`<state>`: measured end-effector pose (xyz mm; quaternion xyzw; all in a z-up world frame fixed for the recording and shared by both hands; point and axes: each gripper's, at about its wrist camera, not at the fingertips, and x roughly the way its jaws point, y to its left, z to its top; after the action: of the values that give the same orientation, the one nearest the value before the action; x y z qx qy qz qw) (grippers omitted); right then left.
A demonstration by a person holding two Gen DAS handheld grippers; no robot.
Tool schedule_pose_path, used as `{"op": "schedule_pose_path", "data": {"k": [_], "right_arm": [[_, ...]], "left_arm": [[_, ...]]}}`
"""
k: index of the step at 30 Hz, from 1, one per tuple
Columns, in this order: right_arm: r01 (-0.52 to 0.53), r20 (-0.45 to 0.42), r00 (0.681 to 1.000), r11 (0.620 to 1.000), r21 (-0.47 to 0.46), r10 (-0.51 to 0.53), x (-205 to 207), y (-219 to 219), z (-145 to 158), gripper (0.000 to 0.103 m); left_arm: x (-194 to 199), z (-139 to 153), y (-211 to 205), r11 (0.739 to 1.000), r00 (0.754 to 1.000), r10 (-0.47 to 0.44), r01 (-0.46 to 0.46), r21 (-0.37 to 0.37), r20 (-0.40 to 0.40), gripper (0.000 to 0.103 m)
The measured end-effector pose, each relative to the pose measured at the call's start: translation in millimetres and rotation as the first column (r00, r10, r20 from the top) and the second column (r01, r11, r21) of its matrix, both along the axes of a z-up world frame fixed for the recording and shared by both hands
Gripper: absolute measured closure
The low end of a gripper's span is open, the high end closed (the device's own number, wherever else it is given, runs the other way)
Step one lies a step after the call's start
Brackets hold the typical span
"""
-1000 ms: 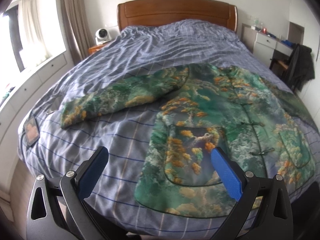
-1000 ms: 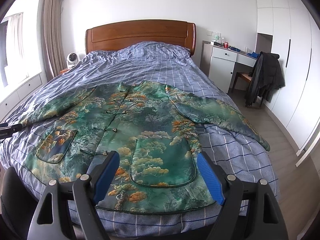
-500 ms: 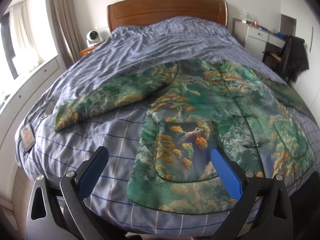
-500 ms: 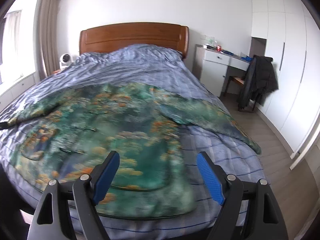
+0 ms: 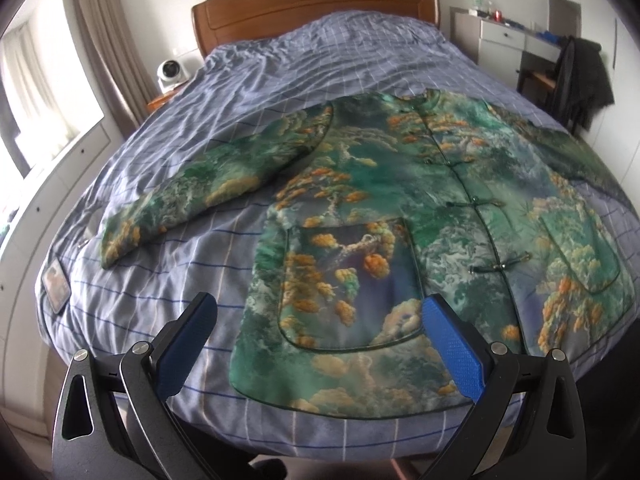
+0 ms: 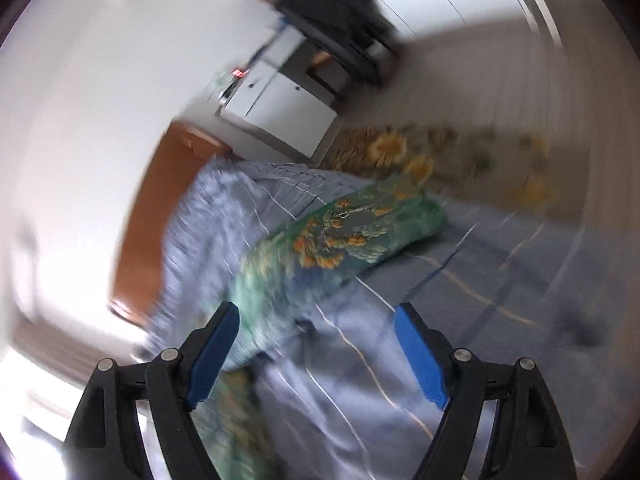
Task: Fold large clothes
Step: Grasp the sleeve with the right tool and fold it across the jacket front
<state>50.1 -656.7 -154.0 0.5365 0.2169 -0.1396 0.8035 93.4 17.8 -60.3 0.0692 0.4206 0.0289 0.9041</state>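
Left wrist view: a green printed jacket (image 5: 420, 208) lies flat and buttoned on the bed (image 5: 280, 68), one sleeve (image 5: 208, 184) spread out from the jacket toward the window side. The left gripper (image 5: 320, 340) hovers above the jacket's hem, its fingers wide apart and empty.

Right wrist view, blurred and tilted: the right gripper (image 6: 316, 352), fingers also spread with nothing between them, points at the jacket's other sleeve (image 6: 344, 232).

Folding looks not yet begun; the next move probably calls for pinching a sleeve cuff and bringing it across the jacket's front.

Green-and-orange patterned jacket (image 5: 420, 208) spread flat, front up, sleeves out, on bed
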Motion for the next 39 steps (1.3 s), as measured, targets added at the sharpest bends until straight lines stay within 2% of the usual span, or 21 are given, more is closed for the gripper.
{"op": "schedule_pose_path", "data": {"k": [4, 5, 8, 10, 11, 12, 13, 16, 18, 19, 22, 24, 25, 27, 28, 29, 32, 36, 39], "right_arm": [[0.062, 0.008, 0.998, 0.986, 0.154, -0.064, 29, -18, -39, 0.022], [0.079, 0.000, 0.997, 0.980, 0.181, -0.080, 37, -23, -47, 0.026], [0.167, -0.052, 0.986, 0.967, 0.194, -0.160, 59, -39, -66, 0.031], [0.225, -0.095, 0.973, 0.953, 0.204, -0.209, 67, -44, -77, 0.051], [0.242, -0.115, 0.968, 0.951, 0.192, -0.224, 67, -46, -79, 0.081], [0.260, -0.134, 0.961, 0.953, 0.153, -0.241, 66, -45, -76, 0.087], [0.257, -0.122, 0.962, 0.962, 0.087, -0.246, 67, -40, -63, 0.089], [0.143, -0.064, 0.986, 0.974, -0.177, -0.157, 75, -12, -5, 0.092], [0.036, -0.037, 0.998, 0.937, -0.347, -0.052, 83, 19, 39, 0.093], [-0.003, -0.032, 0.999, 0.916, -0.400, -0.011, 86, 33, 55, 0.093], [-0.134, -0.040, 0.990, 0.804, -0.580, 0.137, 96, 94, 108, 0.093], [-0.211, -0.054, 0.969, 0.690, -0.692, 0.242, 101, 149, 139, 0.093], [-0.236, -0.063, 0.959, 0.648, -0.725, 0.278, 102, 168, 147, 0.093], [-0.305, -0.112, 0.923, 0.521, -0.797, 0.368, 110, 223, 159, 0.093], [-0.329, -0.131, 0.907, 0.480, -0.813, 0.400, 113, 243, 161, 0.093], [-0.349, -0.147, 0.893, 0.448, -0.823, 0.425, 114, 260, 160, 0.093], [-0.423, -0.232, 0.835, 0.314, -0.850, 0.498, 128, 320, 144, 0.093], [-0.510, -0.336, 0.768, 0.204, -0.836, 0.546, 130, 375, 109, 0.094], [-0.555, -0.404, 0.731, 0.134, -0.821, 0.550, 131, 406, 83, 0.093]], "left_arm": [[0, 2, -5, 1.000, 1.000, 0.002, -0.002, 0.021, -0.003, 0.001], [0, 2, -5, 1.000, 1.000, 0.007, -0.006, 0.019, -0.005, 0.001], [2, -2, -3, 1.000, 0.999, 0.021, -0.021, 0.007, -0.029, 0.001], [2, -5, -2, 1.000, 0.999, 0.031, -0.031, 0.004, -0.040, 0.001], [2, -7, -2, 0.999, 0.998, 0.034, -0.034, 0.007, -0.043, 0.001], [1, -9, -2, 0.999, 0.998, 0.037, -0.036, 0.013, -0.045, 0.001], [1, -11, -2, 0.999, 0.998, 0.039, -0.038, 0.025, -0.047, 0.001], [3, -20, -3, 0.998, 0.997, 0.043, -0.040, 0.055, -0.062, 0.001], [5, -25, -4, 0.998, 0.997, 0.043, -0.040, 0.044, -0.070, 0.001], [5, -27, -4, 0.999, 0.996, 0.044, -0.042, 0.029, -0.073, 0.001], [3, -29, -4, 0.999, 0.997, 0.042, -0.044, -0.020, -0.067, 0.001], [1, -30, -4, 0.998, 0.997, 0.037, -0.040, -0.042, -0.065, 0.001], [-1, -31, -4, 0.998, 0.997, 0.032, -0.035, -0.045, -0.068, 0.001], [-4, -32, -4, 0.999, 0.997, 0.026, -0.028, -0.033, -0.070, 0.001], [-6, -31, -1, 0.999, 0.998, 0.029, -0.031, -0.025, -0.063, 0.001], [-8, -30, 1, 0.999, 0.998, 0.033, -0.035, -0.024, -0.058, 0.001], [-12, -27, 13, 0.997, 0.997, 0.062, -0.064, -0.042, -0.048, 0.001], [-15, -31, 31, 0.989, 0.992, 0.108, -0.114, -0.092, -0.063, 0.001], [-13, -37, 35, 0.986, 0.990, 0.114, -0.124, -0.116, -0.086, 0.001]]}}
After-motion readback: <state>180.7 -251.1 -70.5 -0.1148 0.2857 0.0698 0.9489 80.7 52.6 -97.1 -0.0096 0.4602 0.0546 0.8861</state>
